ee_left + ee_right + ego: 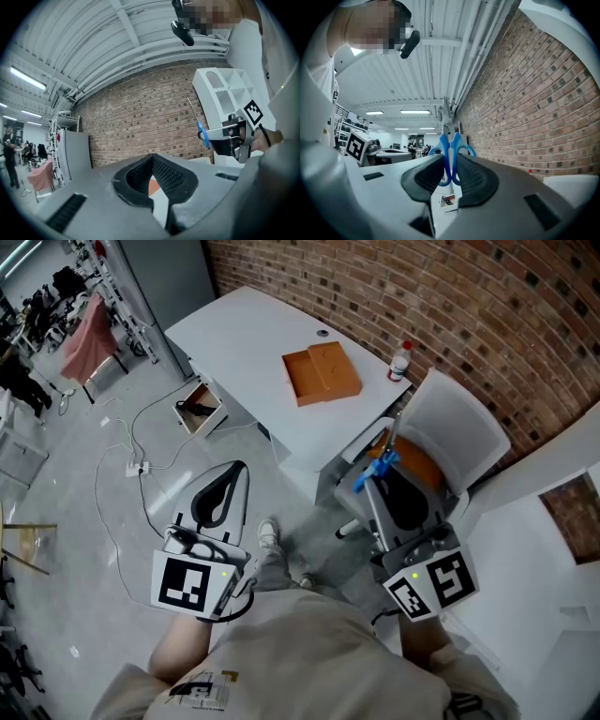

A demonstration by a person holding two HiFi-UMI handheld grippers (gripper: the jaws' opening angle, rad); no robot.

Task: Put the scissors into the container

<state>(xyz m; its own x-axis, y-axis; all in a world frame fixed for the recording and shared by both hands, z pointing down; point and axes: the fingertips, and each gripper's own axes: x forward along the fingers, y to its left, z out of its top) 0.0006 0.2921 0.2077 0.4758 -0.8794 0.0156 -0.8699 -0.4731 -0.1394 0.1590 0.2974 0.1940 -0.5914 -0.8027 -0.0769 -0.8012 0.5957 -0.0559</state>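
Right claw [451,171] is closed on the blue handles of the scissors [442,147], and the blades point away from it. Left claw [151,164] has its jaws together, with nothing between them. Farther away, the orange container [321,374] lies on the white table [234,334], well apart from the scissors, near a small bottle [400,361].

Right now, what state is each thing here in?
scissors: closed, held in the right tool
right tool: shut on the scissors
left tool: shut, empty
container: open on the table, no scissors in it
bottle: upright, cap on
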